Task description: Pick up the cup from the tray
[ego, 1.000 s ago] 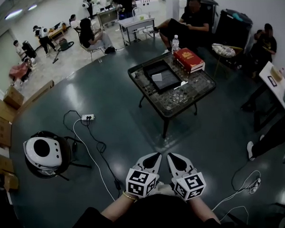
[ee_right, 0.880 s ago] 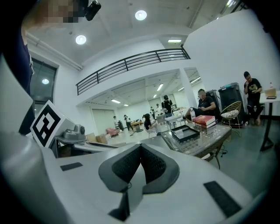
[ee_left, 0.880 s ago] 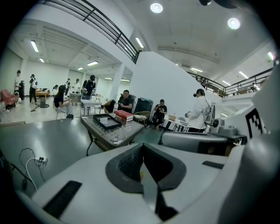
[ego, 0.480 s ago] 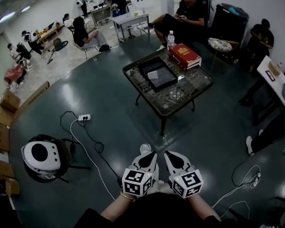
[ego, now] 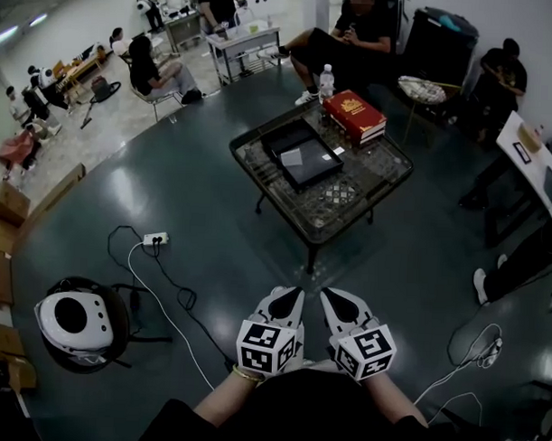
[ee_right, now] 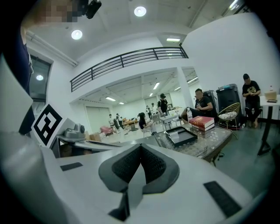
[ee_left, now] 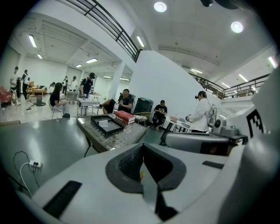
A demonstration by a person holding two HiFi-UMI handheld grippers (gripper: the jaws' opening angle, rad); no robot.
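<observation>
A black tray (ego: 302,154) lies on a glass-topped low table (ego: 349,195), well ahead of me. In it stands a small pale cup (ego: 293,156), too small to make out in detail. The left gripper view shows the tray (ee_left: 106,125) and cup (ee_left: 103,123) far off, and so does the right gripper view: tray (ee_right: 180,136), cup (ee_right: 173,134). My left gripper (ego: 291,293) and right gripper (ego: 332,297) are held side by side close to my body, over the floor, pointing at the table. Both are shut with nothing in them; their jaw tips meet (ee_left: 141,147) (ee_right: 140,146).
A red book (ego: 355,116) and a water bottle (ego: 327,81) stand on the table's far side. On the floor lie a power strip with cables (ego: 154,239), a round white-and-black device (ego: 69,316) and more cable (ego: 475,350). People sit beyond the table and at the right.
The table has come nearer and shifted slightly left in the head view. Both grippers stay shut and keep their place side by side in front of me.
</observation>
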